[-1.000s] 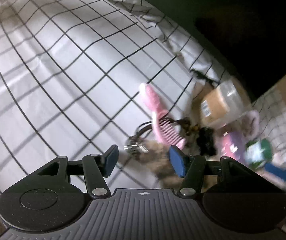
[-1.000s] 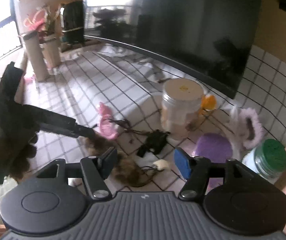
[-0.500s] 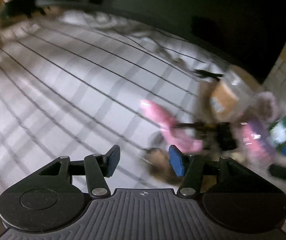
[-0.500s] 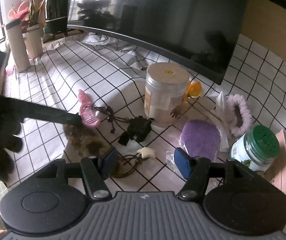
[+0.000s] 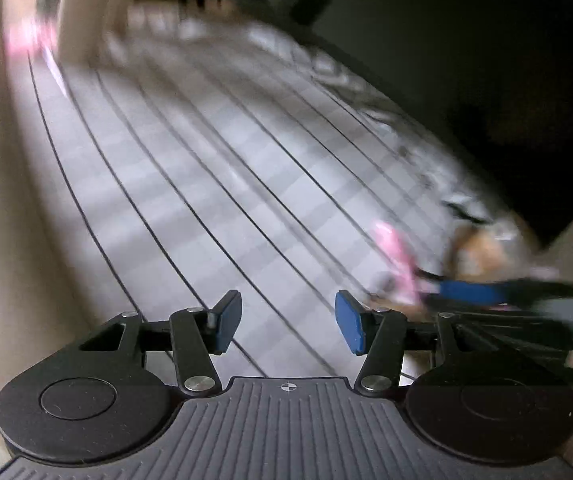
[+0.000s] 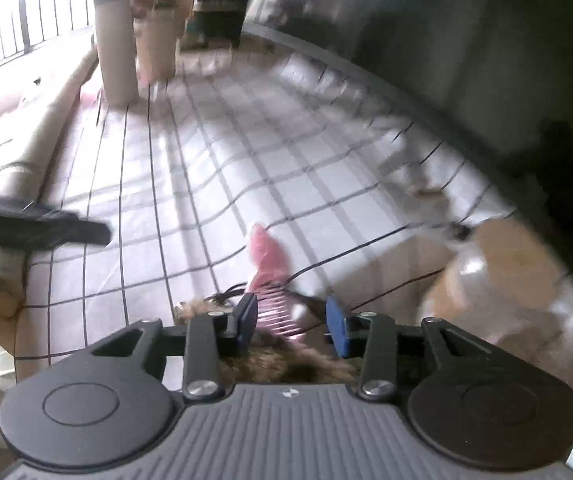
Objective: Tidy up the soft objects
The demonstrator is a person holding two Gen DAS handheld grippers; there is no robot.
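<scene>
Both views are motion-blurred. My left gripper (image 5: 287, 322) is open and empty above bare checked cloth (image 5: 206, 184). The pink comb (image 5: 396, 258) lies to its right, with the right gripper's blue finger (image 5: 472, 292) reaching in beside it. My right gripper (image 6: 291, 325) is open, low over the pink comb (image 6: 268, 268) and a brown furry hair tie (image 6: 286, 364), which lies between and under the jaws. The left gripper's finger (image 6: 46, 230) shows at the left edge.
A clear jar with tan contents (image 6: 482, 276) stands right of the comb; it also shows in the left wrist view (image 5: 482, 252). A large dark screen (image 6: 486, 60) lines the back. Two tall beige cylinders (image 6: 116, 48) and plants stand at the far left end.
My left gripper swung left and away from the pile onto bare cloth. My right gripper moved forward and down over the comb and brown hair tie.
</scene>
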